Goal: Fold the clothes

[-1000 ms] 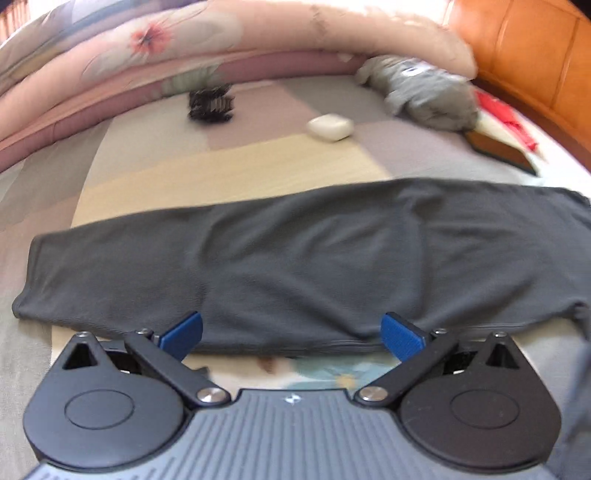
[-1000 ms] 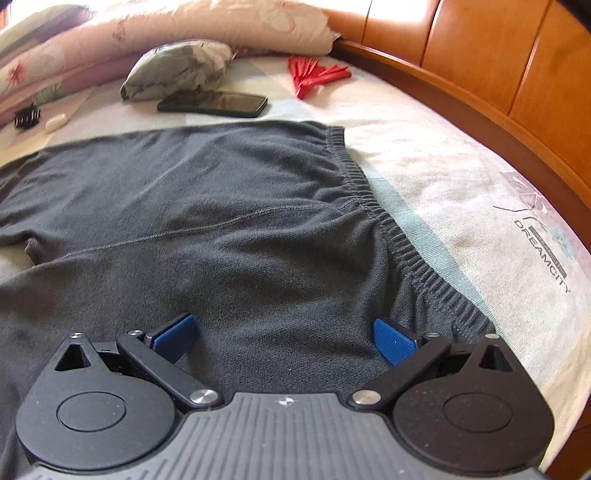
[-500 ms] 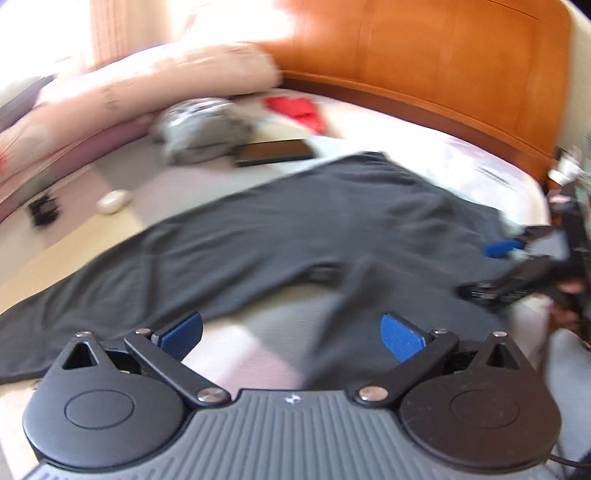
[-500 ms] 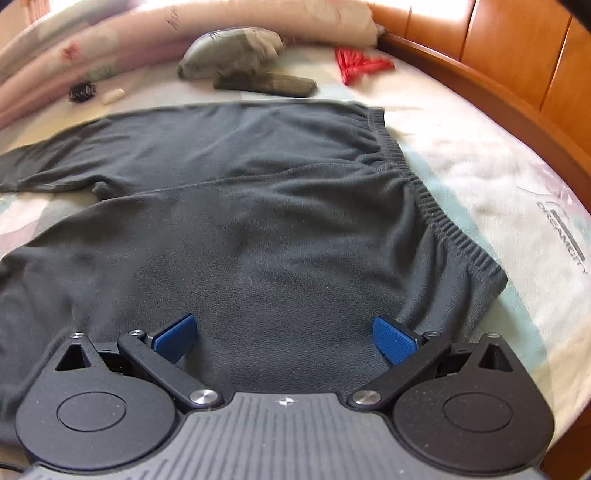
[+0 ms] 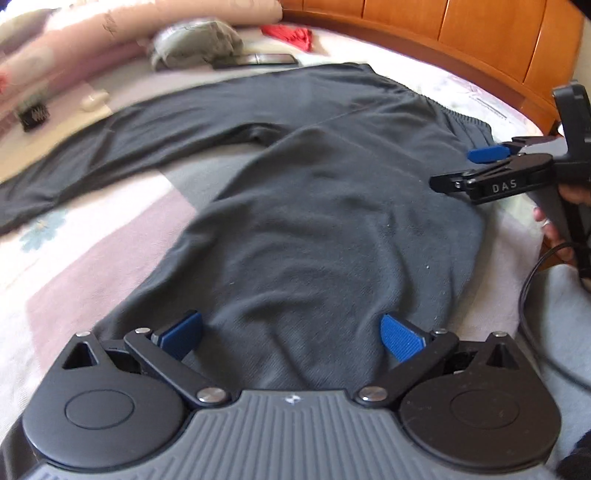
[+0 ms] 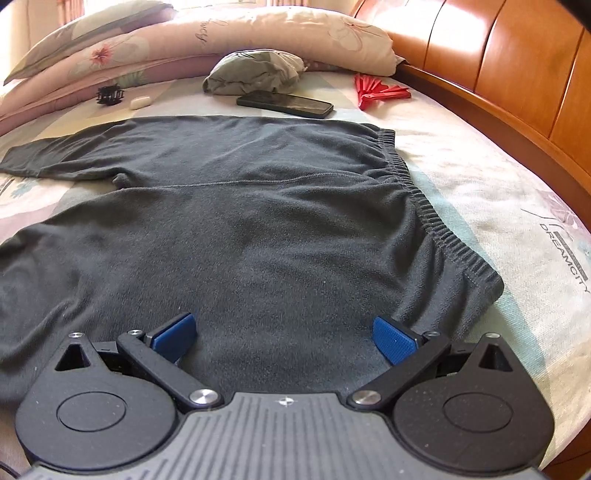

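Dark grey trousers (image 5: pixel 325 221) (image 6: pixel 258 229) lie spread flat on the bed, legs apart, elastic waistband (image 6: pixel 436 225) toward the headboard side. My left gripper (image 5: pixel 291 332) is open just above the near trouser leg, blue pads wide apart, holding nothing. My right gripper (image 6: pixel 284 334) is also open over the seat of the trousers, near the waistband's close corner. In the left wrist view the right gripper (image 5: pixel 480 166) shows from the side at the right, a hand holding it by the waistband.
A black phone (image 6: pixel 284 104), a crumpled grey-green garment (image 6: pixel 255 72), a red folded fan (image 6: pixel 380 92), a white case (image 6: pixel 140 102) and a black hair clip (image 6: pixel 109 94) lie beyond the trousers. Pillows (image 6: pixel 207 35) line the back. The wooden headboard (image 6: pixel 509 62) runs along the right.
The left gripper has swung right from the far trouser leg and now faces along the near leg toward the waistband. The right gripper has drawn back slightly. Both stay open.
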Demonstrator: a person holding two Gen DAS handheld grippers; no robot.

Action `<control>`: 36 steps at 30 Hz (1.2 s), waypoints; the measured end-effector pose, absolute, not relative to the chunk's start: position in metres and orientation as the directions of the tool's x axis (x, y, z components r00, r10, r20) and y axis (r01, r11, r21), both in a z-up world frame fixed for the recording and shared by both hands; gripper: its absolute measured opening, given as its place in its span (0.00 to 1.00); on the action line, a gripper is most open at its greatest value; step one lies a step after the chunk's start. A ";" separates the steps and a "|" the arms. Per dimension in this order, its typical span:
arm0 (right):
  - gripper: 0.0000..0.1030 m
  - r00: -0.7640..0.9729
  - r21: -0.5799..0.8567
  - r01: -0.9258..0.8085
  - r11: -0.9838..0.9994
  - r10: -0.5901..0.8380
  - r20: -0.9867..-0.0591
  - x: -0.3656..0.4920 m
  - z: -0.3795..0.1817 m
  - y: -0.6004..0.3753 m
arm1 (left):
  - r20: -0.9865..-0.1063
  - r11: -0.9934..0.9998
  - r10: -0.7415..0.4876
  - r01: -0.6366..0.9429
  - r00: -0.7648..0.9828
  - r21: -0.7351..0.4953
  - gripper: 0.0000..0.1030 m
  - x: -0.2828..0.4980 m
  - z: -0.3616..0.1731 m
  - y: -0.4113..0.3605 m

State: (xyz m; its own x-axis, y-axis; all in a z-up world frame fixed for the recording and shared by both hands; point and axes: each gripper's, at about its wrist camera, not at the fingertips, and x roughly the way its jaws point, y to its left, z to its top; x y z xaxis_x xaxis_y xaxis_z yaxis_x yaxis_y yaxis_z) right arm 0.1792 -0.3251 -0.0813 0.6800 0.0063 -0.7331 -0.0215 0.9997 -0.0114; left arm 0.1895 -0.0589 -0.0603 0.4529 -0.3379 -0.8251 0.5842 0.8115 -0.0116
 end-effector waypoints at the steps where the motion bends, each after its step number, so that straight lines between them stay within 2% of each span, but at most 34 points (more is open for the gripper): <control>1: 1.00 0.677 -0.009 -0.028 1.000 0.012 -0.736 0.177 -0.079 -0.326 | -0.824 0.815 -0.329 0.579 0.461 -0.002 0.99 0.188 -0.058 -0.058; 6: 1.00 0.744 0.018 -0.027 0.999 0.032 -0.667 0.171 -0.061 -0.347 | -0.785 0.853 -0.331 0.521 0.524 -0.012 0.99 0.190 -0.041 -0.045; 11: 1.00 0.696 0.022 0.014 1.000 0.006 -0.718 0.184 -0.074 -0.370 | -0.787 0.890 -0.324 0.450 0.525 -0.066 0.99 0.199 -0.041 -0.033; 15: 1.00 0.664 -0.048 0.006 0.999 -0.039 -0.747 0.181 -0.075 -0.362 | -0.787 0.902 -0.291 0.429 0.544 -0.037 0.99 0.191 -0.035 -0.023; 17: 1.00 0.649 -0.023 0.042 0.999 -0.045 -0.760 0.179 -0.067 -0.358 | -0.785 0.911 -0.265 0.411 0.560 -0.014 0.99 0.186 -0.028 -0.014; 20: 1.00 0.683 0.027 0.017 0.999 0.008 -0.730 0.169 -0.057 -0.338 | -0.784 0.918 -0.218 0.394 0.581 0.037 0.99 0.174 -0.020 0.004; 23: 1.00 0.692 0.019 -0.074 0.997 0.064 -0.719 0.164 -0.056 -0.306 | -0.793 0.923 -0.179 0.377 0.582 0.069 0.99 0.160 -0.022 0.023; 26: 1.00 0.644 -0.019 -0.137 0.990 0.074 -0.761 0.166 -0.072 -0.279 | -0.814 0.943 -0.165 0.332 0.558 0.036 0.99 0.149 -0.035 0.044; 31: 1.00 0.651 0.019 -0.088 0.996 0.072 -0.756 0.163 -0.077 -0.279 | -0.848 0.986 -0.113 0.167 0.517 -0.029 0.99 0.138 -0.065 0.091; 36: 1.00 0.648 0.014 -0.076 0.997 0.060 -0.759 0.159 -0.078 -0.279 | -0.824 0.997 -0.082 0.037 0.560 -0.074 0.99 0.129 -0.061 0.131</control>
State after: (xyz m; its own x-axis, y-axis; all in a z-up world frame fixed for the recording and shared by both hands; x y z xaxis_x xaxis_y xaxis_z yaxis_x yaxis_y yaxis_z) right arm 0.1588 -0.2785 -0.0779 0.6485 0.0596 -0.7589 -0.0756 0.9970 0.0137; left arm 0.1288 0.1305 -0.0609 0.5603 -0.0819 -0.8242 0.0366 0.9966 -0.0741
